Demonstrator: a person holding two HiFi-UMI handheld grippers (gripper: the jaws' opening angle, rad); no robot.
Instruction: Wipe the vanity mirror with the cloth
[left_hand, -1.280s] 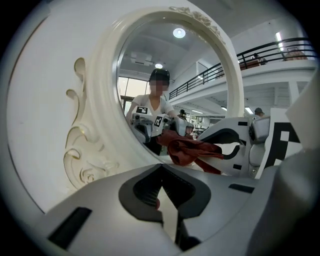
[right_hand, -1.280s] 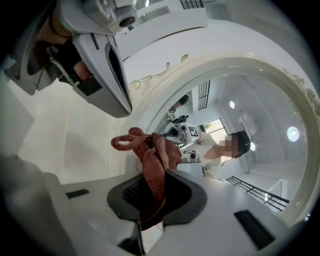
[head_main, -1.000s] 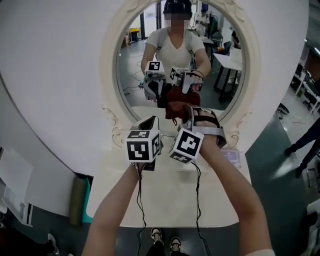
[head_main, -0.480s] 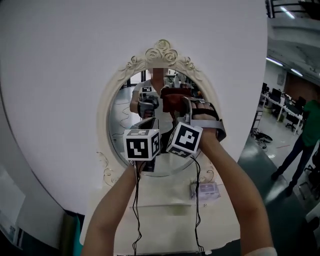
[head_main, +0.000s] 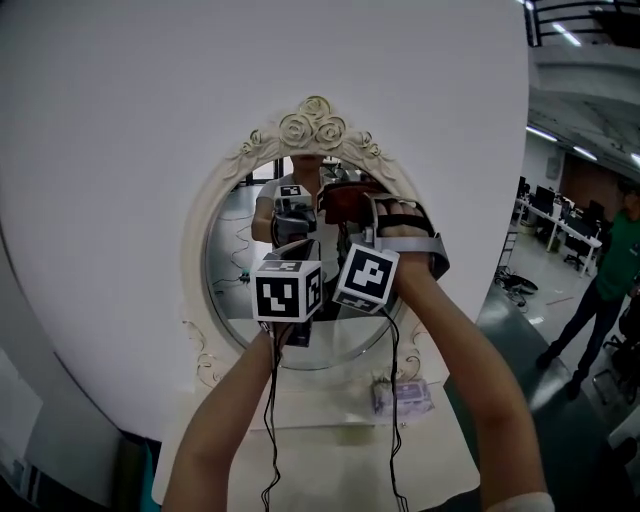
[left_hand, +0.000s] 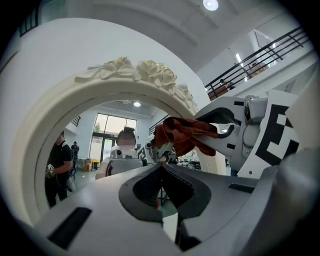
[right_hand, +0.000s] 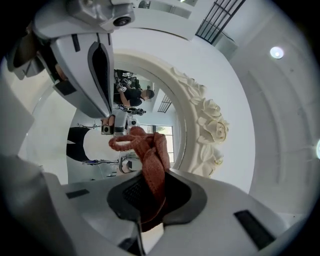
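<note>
The oval vanity mirror stands in a cream frame topped with carved roses. My right gripper is shut on a reddish-brown cloth, which it holds against the upper middle of the glass. In the right gripper view the cloth bunches out of the jaws close to the rose carving. My left gripper hovers just left of it in front of the glass, shut on nothing. From the left gripper view the cloth shows up and to the right.
The mirror rests on a white table against a curved white wall. A small clear packet lies on the table at the mirror's right foot. Cables hang from both grippers. A person in green stands far right.
Both grippers rose with the cloth from the mirror's lower edge to its upper middle, and the head view lifted with them. Little has moved in the last half second.
</note>
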